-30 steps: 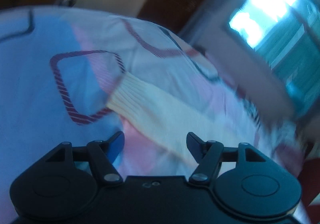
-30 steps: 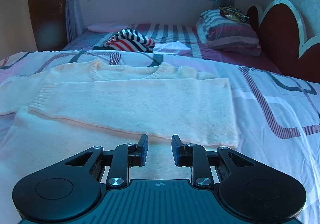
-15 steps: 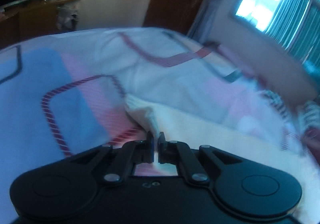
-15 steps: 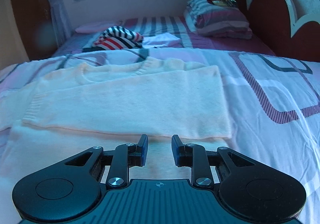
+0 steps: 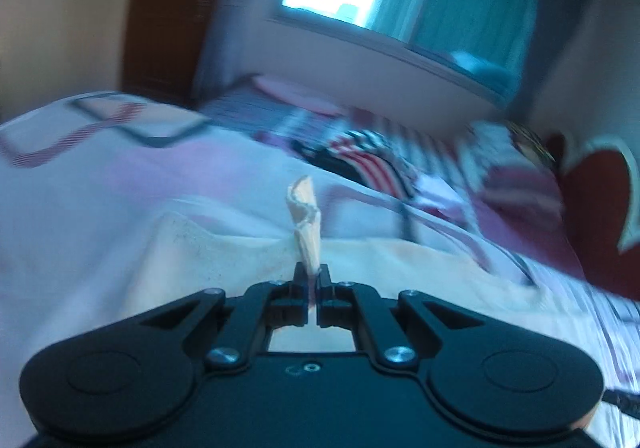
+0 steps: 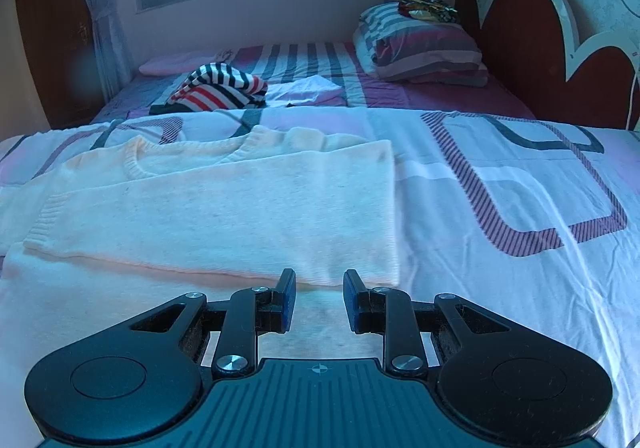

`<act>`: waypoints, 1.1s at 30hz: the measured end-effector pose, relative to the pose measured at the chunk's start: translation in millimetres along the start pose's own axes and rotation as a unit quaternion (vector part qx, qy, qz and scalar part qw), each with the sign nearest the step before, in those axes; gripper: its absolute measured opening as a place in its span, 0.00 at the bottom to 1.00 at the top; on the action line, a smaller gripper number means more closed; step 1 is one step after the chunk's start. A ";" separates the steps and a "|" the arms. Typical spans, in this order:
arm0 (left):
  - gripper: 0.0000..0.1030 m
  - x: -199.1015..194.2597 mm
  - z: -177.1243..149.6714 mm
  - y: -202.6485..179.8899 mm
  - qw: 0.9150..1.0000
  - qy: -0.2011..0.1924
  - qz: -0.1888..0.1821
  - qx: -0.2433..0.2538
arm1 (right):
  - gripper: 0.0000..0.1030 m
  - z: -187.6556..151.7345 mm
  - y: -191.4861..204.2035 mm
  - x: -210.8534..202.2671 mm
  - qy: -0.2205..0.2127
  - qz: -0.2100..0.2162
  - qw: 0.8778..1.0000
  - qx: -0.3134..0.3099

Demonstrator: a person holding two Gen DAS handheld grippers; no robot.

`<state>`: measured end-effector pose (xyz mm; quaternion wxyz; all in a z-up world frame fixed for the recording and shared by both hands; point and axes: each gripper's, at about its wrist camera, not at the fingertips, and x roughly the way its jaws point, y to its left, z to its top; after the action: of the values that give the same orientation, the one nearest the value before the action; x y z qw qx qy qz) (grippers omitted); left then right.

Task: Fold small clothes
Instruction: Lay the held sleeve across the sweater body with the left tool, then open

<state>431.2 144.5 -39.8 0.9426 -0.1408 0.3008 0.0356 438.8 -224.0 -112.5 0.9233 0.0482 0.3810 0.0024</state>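
A cream knit sweater (image 6: 224, 208) lies flat on the bed, its right sleeve folded across the chest. My right gripper (image 6: 319, 298) is open and empty, hovering just over the sweater's lower body. In the left wrist view my left gripper (image 5: 311, 280) is shut on the cuff of the sweater's left sleeve (image 5: 305, 216), which sticks up from between the fingers; the rest of the sweater (image 5: 240, 252) lies below.
A patterned white, pink and blue bedsheet (image 6: 500, 200) covers the bed. A striped garment (image 6: 216, 88) and a white cloth (image 6: 308, 88) lie behind the sweater. A striped pillow (image 6: 420, 44) and red headboard (image 6: 520, 40) stand at the back right.
My left gripper closed on the sleeve cuff, lifted it and swung toward the window and the sweater's body. My right gripper stayed open and drifted slightly right.
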 end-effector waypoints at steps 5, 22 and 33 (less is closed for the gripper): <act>0.02 16.1 -12.9 -74.7 0.997 0.017 -0.041 0.061 | 0.25 -0.5 -22.0 -10.2 -0.008 0.008 1.000 0.015; 0.04 74.0 -88.5 -217.9 0.979 0.087 -0.044 0.179 | 0.25 -9.8 -89.0 -31.8 -0.014 0.015 0.997 0.069; 0.75 25.7 -104.5 -188.4 0.968 0.031 -0.060 0.240 | 0.78 4.2 -73.4 -39.4 -0.061 0.080 0.993 0.063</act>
<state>422.6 -66.4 -90.1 0.9394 0.0705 0.3207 -0.0990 411.4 -299.1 -88.5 0.9368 0.1366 0.3184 0.0488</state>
